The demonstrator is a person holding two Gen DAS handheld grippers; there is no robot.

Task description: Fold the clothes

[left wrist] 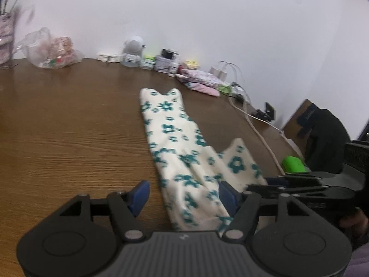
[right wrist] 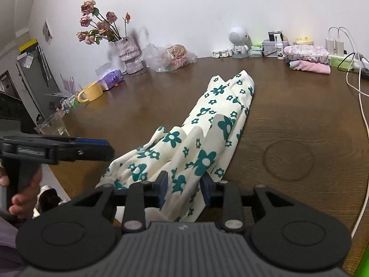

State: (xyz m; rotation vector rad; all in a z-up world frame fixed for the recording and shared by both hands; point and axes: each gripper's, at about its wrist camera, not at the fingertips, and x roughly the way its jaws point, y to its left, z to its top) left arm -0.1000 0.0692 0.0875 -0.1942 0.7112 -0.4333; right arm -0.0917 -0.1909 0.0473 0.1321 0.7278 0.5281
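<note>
A cream garment with teal flowers (left wrist: pixel 175 143) lies stretched across the brown wooden table (left wrist: pixel 69 127), its far end flat and its near end bunched. My left gripper (left wrist: pixel 183 195) is open, its blue pads (left wrist: pixel 140 195) apart over the garment's near end without pinching it. In the right wrist view the same garment (right wrist: pixel 207 133) runs away from me, and my right gripper (right wrist: pixel 183 188) is shut on its near edge, lifting the cloth a little. The left gripper also shows in the right wrist view (right wrist: pixel 92 149), at the left, hand-held.
Folded pink clothes (right wrist: pixel 307 60) sit at the back right by chargers and a white cable (right wrist: pixel 362 106). A vase of roses (right wrist: pixel 129 50), plastic bag (right wrist: pixel 170 57), yellow mug (right wrist: pixel 91 92), glass (right wrist: pixel 52 124) and small robot figure (right wrist: pixel 238 41) line the back and left edge.
</note>
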